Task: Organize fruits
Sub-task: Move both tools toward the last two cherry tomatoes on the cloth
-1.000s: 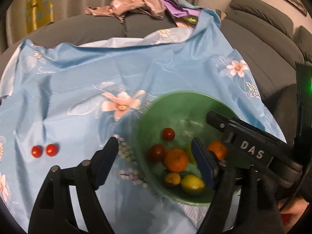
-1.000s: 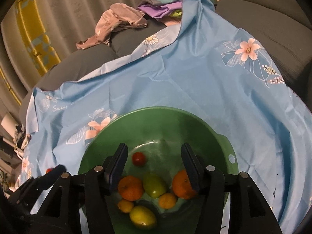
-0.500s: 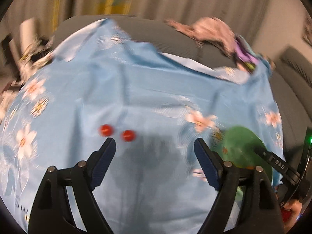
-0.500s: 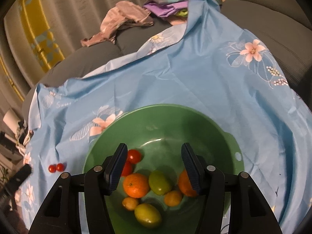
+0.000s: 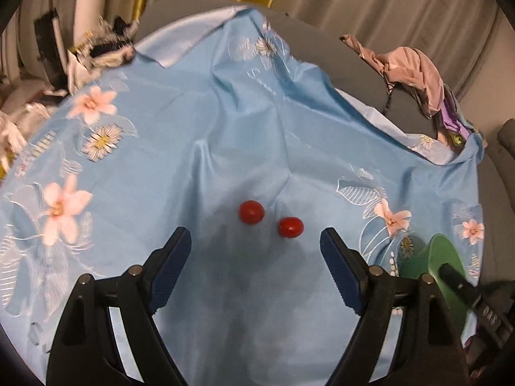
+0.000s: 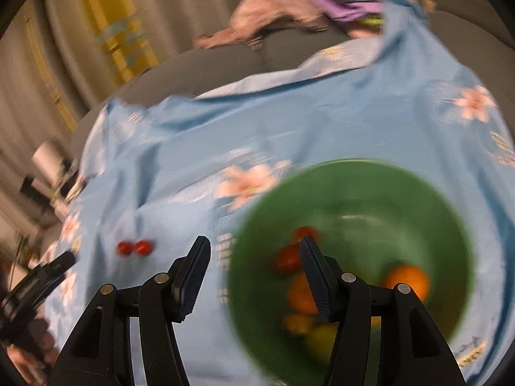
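Observation:
Two small red tomatoes lie side by side on the blue flowered cloth (image 5: 225, 135): the left tomato (image 5: 251, 212) and the right tomato (image 5: 290, 227). My left gripper (image 5: 256, 244) hangs open just short of them, nothing between its fingers. A green bowl (image 6: 418, 193) holds several fruits: oranges, small red tomatoes and a yellow-green one. My right gripper (image 6: 254, 251) is open and empty over the bowl's left rim. In the right wrist view the two tomatoes (image 6: 134, 247) lie to the left, with the left gripper's finger (image 6: 45, 273) beside them.
The cloth covers a grey sofa (image 5: 354, 54). A heap of pink and purple clothes (image 5: 412, 74) lies at its back. Clutter (image 5: 96, 48) sits at the far left edge. The bowl's rim (image 5: 444, 257) shows at the right of the left wrist view.
My left gripper swung left from above the bowl to the two tomatoes on the cloth. My right gripper shifted left, so the bowl now sits to the right in its view.

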A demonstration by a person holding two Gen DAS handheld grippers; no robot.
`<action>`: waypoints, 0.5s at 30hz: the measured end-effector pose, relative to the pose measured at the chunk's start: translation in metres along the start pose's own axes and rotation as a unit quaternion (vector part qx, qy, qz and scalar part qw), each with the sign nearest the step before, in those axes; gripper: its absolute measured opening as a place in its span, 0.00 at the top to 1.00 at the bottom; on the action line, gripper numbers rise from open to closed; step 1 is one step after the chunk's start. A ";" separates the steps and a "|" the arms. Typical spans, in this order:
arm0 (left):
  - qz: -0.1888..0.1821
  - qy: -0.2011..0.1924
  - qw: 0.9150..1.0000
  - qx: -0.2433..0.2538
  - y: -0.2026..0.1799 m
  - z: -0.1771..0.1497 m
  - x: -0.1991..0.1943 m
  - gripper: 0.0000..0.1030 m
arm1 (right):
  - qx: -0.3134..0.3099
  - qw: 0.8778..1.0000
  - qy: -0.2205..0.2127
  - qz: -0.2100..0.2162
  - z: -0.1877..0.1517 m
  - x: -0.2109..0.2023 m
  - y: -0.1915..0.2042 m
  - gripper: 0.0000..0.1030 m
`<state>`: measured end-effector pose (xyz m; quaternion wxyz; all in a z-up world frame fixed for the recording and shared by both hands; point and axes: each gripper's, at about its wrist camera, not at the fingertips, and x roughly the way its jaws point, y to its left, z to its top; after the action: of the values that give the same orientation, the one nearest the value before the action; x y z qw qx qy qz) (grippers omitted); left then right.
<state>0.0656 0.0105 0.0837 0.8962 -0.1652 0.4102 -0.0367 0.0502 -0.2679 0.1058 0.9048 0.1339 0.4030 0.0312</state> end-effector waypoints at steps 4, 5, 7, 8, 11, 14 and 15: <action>-0.022 0.024 0.998 -0.045 0.019 0.003 0.015 0.22 | -0.021 0.996 0.043 0.069 0.005 0.026 0.047 0.44; -0.025 0.026 0.998 -0.059 0.024 0.005 0.017 0.22 | -0.032 0.994 0.057 0.086 0.007 0.038 0.059 0.44; -0.029 0.021 0.995 -0.091 0.034 0.012 0.019 0.22 | -0.060 0.990 0.085 0.097 0.011 0.074 0.086 0.44; -0.034 0.017 0.995 -0.093 0.036 0.015 0.019 0.22 | -0.073 0.988 0.100 0.093 0.012 0.094 0.097 0.44; -0.040 0.011 0.993 -0.106 0.042 0.016 0.018 0.22 | -0.073 0.985 0.140 0.064 0.011 0.140 0.111 0.44; -0.039 0.026 0.993 -0.109 0.046 0.019 0.027 0.22 | -0.098 0.986 0.131 0.043 0.006 0.163 0.121 0.46; -0.038 0.029 0.992 -0.116 0.049 0.020 0.029 0.22 | -0.115 0.985 0.125 0.034 0.004 0.170 0.125 0.53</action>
<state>0.0970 0.0560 0.0590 0.8566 -0.2827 0.4308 -0.0278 0.1735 -0.1204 0.0193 0.8552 0.0377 0.5017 0.1249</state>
